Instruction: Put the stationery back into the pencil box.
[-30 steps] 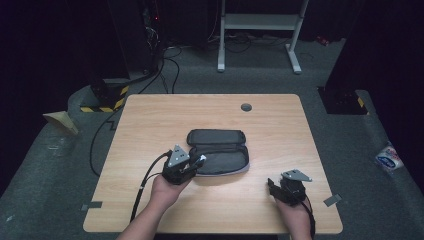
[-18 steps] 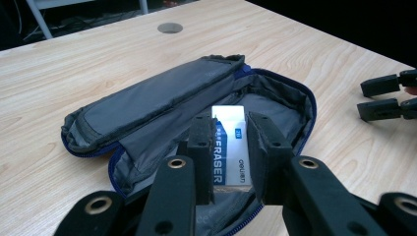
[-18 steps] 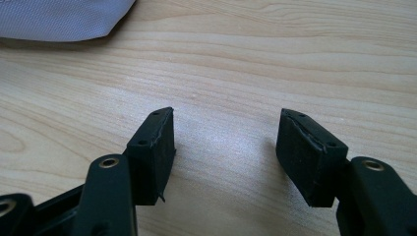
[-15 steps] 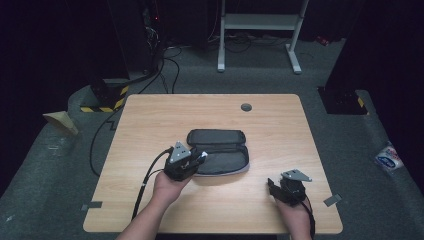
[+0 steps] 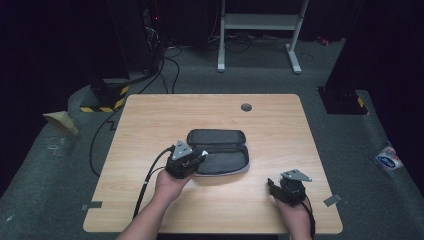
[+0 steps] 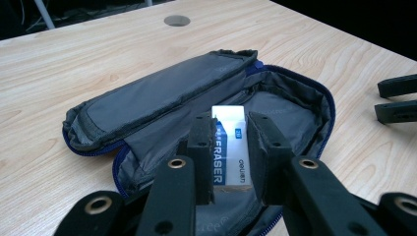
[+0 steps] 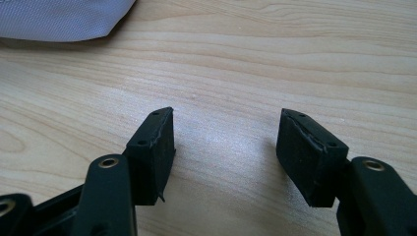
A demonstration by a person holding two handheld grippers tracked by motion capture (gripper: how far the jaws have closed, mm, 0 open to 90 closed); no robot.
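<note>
From the high view I see my left hand (image 5: 169, 184) reaching in from the bottom edge, forearm angled up and to the right, carrying the left gripper (image 5: 192, 161) over the near left end of the pencil case (image 5: 220, 152). The case lies unzipped and spread flat near the middle of the wooden table (image 5: 150, 120), dark grey with its lid half folded away from me. My right hand (image 5: 295, 212) rests low at the near right of the table, well apart from the case, with the right gripper (image 5: 274, 186) pointing left across the bare wood.

In the left gripper view the jaws are closed on a white eraser (image 6: 230, 142) with a blue printed sleeve, held lengthwise between the pads and poised over the grey lining of the open case (image 6: 162, 98). A blue zip runs round the case's rim. The eraser sits just above the lower half of the case; I cannot tell whether it touches the lining. Two black jaw tips of the other gripper (image 6: 396, 101) show at the right edge.

In the right gripper view the right gripper (image 7: 223, 147) stands part-way open with nothing between its pads, just table grain beneath. A corner of the case's pale underside (image 7: 59, 19) shows at the upper left.
</note>
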